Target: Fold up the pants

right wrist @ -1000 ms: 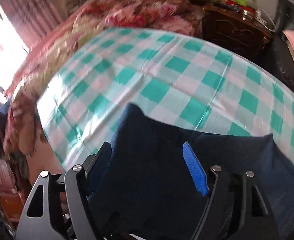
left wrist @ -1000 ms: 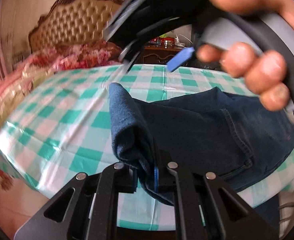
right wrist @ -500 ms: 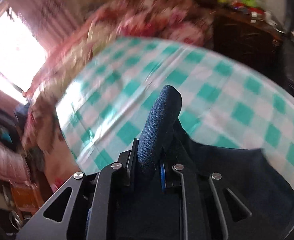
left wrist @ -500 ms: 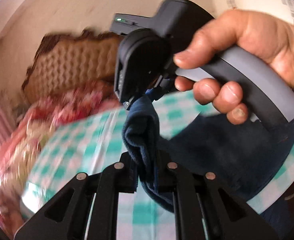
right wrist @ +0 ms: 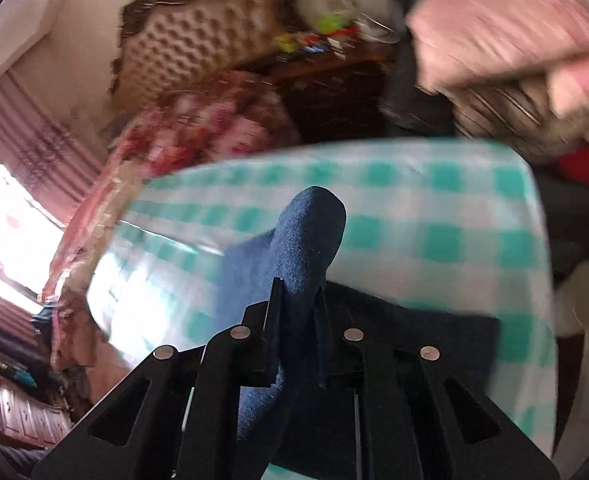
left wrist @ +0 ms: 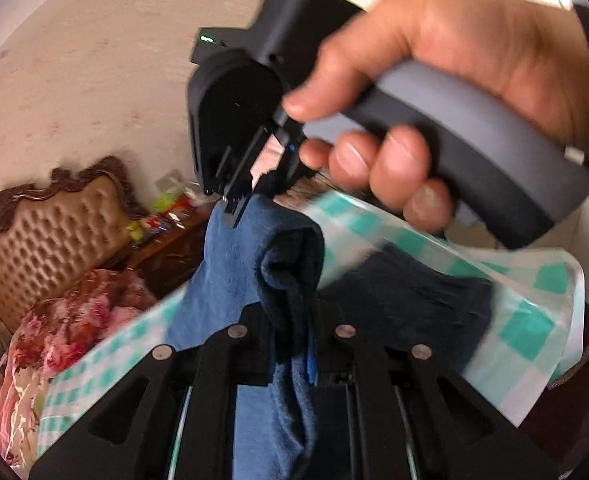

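Left wrist view: one left gripper (left wrist: 290, 344) has its two jaws nearly together, clamped on a bunched fold of one pair of dark blue denim pants (left wrist: 230, 280). The fabric rises from the jaws and drapes back over one table covered with a green-and-white checked tablecloth (left wrist: 534, 320). Above, one right hand (left wrist: 434, 92) grips the grey handle of the right gripper (left wrist: 250, 196), whose black jaws pinch the upper edge of the same pants. In the background stand one tufted headboard (left wrist: 54, 224), one floral bedspread (left wrist: 82, 308) and one dark wooden cabinet (left wrist: 170, 252).

Right wrist view: the right gripper (right wrist: 296, 320) has its jaws closing, with a rounded fold of the pants (right wrist: 314, 232) pressed between its two fingers. The remaining denim lies on the checked tablecloth (right wrist: 434, 208) below and right of the jaws. One headboard (right wrist: 198, 40), one floral bedspread (right wrist: 198, 128), one cabinet (right wrist: 334, 92) and two pink cushions (right wrist: 506, 24) are visible beyond; the picture is blurred.
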The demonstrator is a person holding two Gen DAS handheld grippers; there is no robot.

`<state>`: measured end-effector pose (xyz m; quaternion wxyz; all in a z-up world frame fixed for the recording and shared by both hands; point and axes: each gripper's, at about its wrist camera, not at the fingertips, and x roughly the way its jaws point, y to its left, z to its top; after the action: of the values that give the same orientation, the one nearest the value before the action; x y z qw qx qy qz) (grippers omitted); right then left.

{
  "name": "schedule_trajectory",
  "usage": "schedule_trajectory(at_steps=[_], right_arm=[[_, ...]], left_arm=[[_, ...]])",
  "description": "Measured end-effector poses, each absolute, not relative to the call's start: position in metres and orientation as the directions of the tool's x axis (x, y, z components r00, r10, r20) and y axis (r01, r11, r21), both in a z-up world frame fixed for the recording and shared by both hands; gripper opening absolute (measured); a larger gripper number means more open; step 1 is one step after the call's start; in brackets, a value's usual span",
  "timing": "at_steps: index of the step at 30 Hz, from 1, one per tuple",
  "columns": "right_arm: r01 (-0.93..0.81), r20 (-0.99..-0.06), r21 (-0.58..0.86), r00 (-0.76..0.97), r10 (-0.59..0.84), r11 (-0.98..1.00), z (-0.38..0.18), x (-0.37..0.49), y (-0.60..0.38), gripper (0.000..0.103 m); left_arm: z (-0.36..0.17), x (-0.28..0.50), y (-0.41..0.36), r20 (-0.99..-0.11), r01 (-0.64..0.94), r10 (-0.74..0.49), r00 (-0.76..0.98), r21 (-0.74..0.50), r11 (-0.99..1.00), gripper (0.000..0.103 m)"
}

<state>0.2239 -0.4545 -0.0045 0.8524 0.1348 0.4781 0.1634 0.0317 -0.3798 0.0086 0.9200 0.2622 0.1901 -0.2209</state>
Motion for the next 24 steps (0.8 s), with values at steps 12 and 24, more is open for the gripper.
schedule_trajectory(at_steps=[12,24], right_arm=[[-0.098,-0.770,0.440,0.470,0.432,0.893,-0.090,0.211,-0.521,0.009],[-0.068,-0.797,0.388,0.476,0.372,0.919,-0.116,0.204,-0.564,0.009]], left_arm=[[-0.077,0.024,-0.460,-0.480,0.477,-0.192,0.856,0.588,0.654,0.011],[-0.105,0.035,-0.502,-0.561,0.574,-0.237,0.793,0.557,0.601,0.023]])
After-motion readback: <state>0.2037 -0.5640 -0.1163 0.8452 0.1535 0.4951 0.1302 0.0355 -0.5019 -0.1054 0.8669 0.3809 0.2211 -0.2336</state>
